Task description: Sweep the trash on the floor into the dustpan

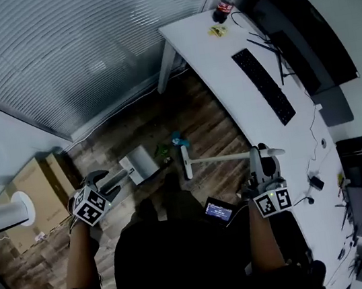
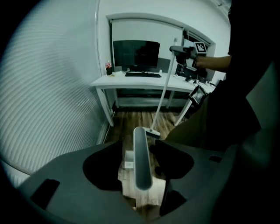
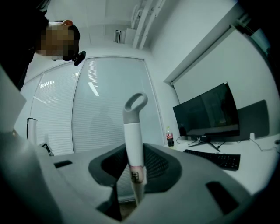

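In the head view a grey dustpan (image 1: 140, 164) rests on the wood floor, its handle (image 1: 115, 179) pointing toward my left gripper (image 1: 109, 184). In the left gripper view that handle (image 2: 141, 157) runs between the jaws of the left gripper (image 2: 140, 169), with a gap on each side; the gripper is open. My right gripper (image 1: 260, 160) is shut on the white broom handle (image 1: 231, 157), and the broom head (image 1: 185, 161) is down by the dustpan. The right gripper view shows the handle (image 3: 133, 144) clamped in the right gripper (image 3: 133, 170). Small green and teal trash (image 1: 167, 146) lies beside the pan.
A white desk (image 1: 216, 67) with a keyboard (image 1: 264, 86), a monitor (image 1: 307, 39) and a cola bottle (image 1: 224, 8) runs along the right. Cardboard boxes (image 1: 35, 191) stand at the left by the blinds. A small lit screen (image 1: 219, 210) hangs near my right arm.
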A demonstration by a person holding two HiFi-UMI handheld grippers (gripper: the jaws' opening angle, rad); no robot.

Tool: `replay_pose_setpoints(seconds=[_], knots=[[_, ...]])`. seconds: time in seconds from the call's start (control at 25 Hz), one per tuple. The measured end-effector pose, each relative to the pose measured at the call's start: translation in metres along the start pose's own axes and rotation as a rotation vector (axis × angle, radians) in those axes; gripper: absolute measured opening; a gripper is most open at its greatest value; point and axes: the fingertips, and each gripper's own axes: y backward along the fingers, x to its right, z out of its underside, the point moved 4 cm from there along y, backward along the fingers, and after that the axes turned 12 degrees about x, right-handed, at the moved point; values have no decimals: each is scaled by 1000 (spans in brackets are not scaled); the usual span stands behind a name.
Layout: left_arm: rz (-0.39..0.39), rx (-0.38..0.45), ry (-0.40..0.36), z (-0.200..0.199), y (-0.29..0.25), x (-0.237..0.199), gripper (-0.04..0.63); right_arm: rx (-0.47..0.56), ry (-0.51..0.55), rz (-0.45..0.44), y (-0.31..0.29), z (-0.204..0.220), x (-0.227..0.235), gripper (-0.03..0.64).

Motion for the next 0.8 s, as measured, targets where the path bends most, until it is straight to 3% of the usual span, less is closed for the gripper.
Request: replay_pose_setpoints(seconds=[0.28, 0.4, 0.48, 0.8], knots=[[36, -170, 38, 24, -25, 4, 221, -56, -9, -96, -61, 15, 33, 97], [27, -209, 63, 30, -30, 8, 168, -78, 4, -136, -80, 24, 43, 97], [11, -221, 78, 32, -32, 7, 124, -83, 19, -156, -92, 29, 50, 97], [-4, -189, 87, 18, -47, 9, 118, -76, 106, -205, -133, 33, 79, 95]])
